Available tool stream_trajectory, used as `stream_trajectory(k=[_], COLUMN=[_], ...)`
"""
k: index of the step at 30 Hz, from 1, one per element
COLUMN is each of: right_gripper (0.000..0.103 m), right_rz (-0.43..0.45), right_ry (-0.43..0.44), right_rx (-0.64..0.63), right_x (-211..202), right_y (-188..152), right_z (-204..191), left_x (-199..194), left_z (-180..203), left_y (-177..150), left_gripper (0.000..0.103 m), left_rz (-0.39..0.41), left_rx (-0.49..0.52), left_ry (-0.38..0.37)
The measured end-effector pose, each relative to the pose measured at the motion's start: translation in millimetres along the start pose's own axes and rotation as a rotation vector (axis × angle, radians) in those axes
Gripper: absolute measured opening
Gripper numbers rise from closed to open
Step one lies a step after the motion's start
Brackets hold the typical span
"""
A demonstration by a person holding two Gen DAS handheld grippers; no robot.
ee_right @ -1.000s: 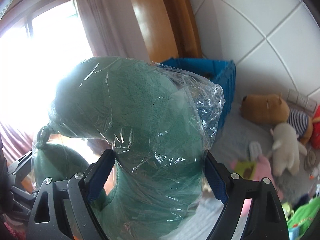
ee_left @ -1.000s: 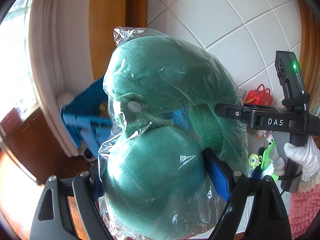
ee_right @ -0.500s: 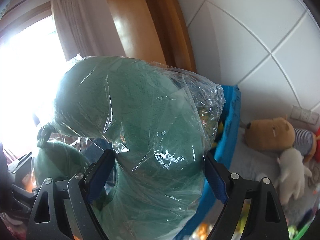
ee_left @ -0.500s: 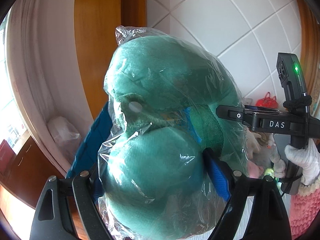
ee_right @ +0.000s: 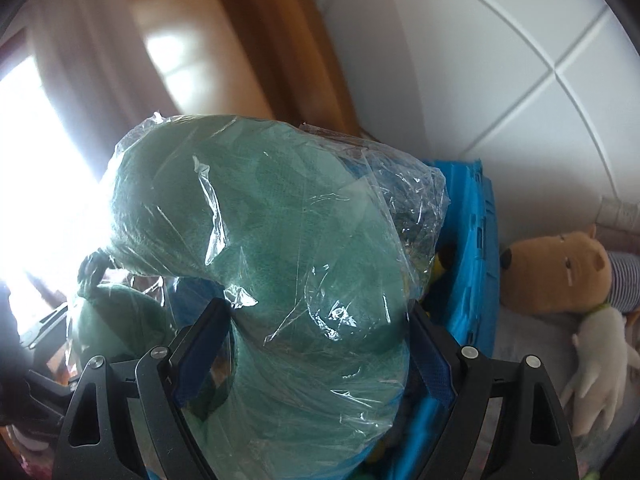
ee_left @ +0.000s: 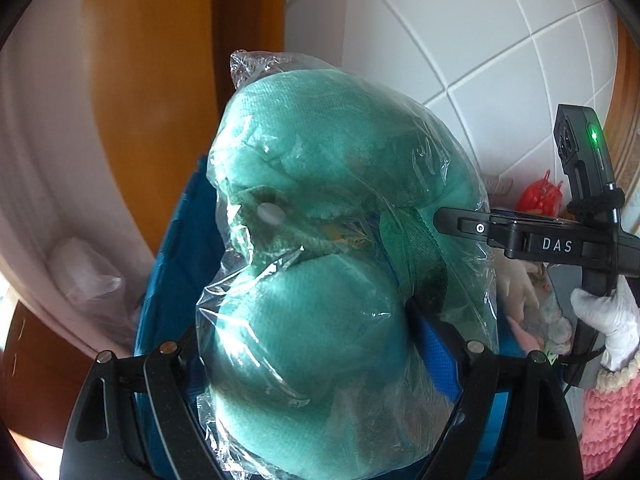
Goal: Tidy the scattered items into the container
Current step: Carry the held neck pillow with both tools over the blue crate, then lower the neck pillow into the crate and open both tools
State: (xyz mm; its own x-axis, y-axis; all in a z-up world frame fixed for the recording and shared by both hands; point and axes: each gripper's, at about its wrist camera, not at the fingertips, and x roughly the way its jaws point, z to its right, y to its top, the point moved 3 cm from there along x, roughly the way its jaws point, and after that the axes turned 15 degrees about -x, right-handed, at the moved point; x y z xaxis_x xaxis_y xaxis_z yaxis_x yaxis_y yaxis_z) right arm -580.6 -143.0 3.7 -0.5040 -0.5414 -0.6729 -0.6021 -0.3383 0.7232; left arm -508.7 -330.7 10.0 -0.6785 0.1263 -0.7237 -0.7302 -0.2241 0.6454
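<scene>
White wall tiles [ee_left: 460, 40] and a warm wooden door frame [ee_left: 248, 60] fill the background, with a pale curtain [ee_right: 80, 60] off to the side and bright daylight pouring in beside it. Front and centre is the green neck pillow [ee_left: 320, 220], sealed in crinkly clear plastic, and both tools have it. In the left wrist view the left hand-held gripper [ee_left: 316, 344] is clamped on the pillow's lower lobe, blue pads pressed into the wrap on either side. The right hand-held gripper [ee_right: 320, 344] pinches the thick curve of the same pillow [ee_right: 288, 240], its blue-lined fingers [ee_right: 432, 356] biting into the plastic. From the left wrist camera you can see that right-hand tool's black body [ee_left: 560, 240], marked DAS, green light glowing, gripped by a white-gloved hand [ee_left: 608, 312].

The pillow is held up in the air, directly in front of and over the blue container [ee_right: 476, 248]; its blue wall [ee_left: 176, 280] shows behind the bag on the left side too. Small coloured things lie inside the container, too hidden to name. Just beside the container, on a grey bed, a brown plush bear [ee_right: 560, 272] lies next to a white plush toy [ee_right: 596, 352]. A red toy [ee_left: 540, 196] sits by the tiled wall.
</scene>
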Motion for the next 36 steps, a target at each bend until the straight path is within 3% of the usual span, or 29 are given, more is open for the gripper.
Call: stream_trajectory(k=[7,10,18,22,24,30,36], right_gripper=[0.086,0.086,0.085,0.086,0.094,0.097,0.102], right_rz=[-0.132,-0.192,-0.313,-0.324,-0.316,-0.291,-0.278], right_ry=[-0.023,-0.041,-0.139,-0.153,-0.157,-0.168,-0.171], right_rx=[0.109,0.143,0.087,0.060,0.044,-0.006,-0.014], right_x=[77,108,179,202,207,222,181], right_y=[1,0,16,26,34,60,59], right_z=[30,43,51,56,59,67,46], left_x=[81,119,193,213,217,206,162], left_z=[-26,-39,-72,-74,-72,-63,-50], left_y=[25,32,50,53,51,53,44], left_gripper=[0.086,0.088,0.094,0.096,0.096,0.096,0.096], left_rz=[-0.164,-0.252,-0.412,-0.436,-0.450,-0.400,-0.349], left_rx=[-0.011,-0.063,-0.194,-0.177,-0.145,-0.083,-0.053], left_ry=[-0.031,-0.048,-0.023,0.025,0.050,0.124,0.154])
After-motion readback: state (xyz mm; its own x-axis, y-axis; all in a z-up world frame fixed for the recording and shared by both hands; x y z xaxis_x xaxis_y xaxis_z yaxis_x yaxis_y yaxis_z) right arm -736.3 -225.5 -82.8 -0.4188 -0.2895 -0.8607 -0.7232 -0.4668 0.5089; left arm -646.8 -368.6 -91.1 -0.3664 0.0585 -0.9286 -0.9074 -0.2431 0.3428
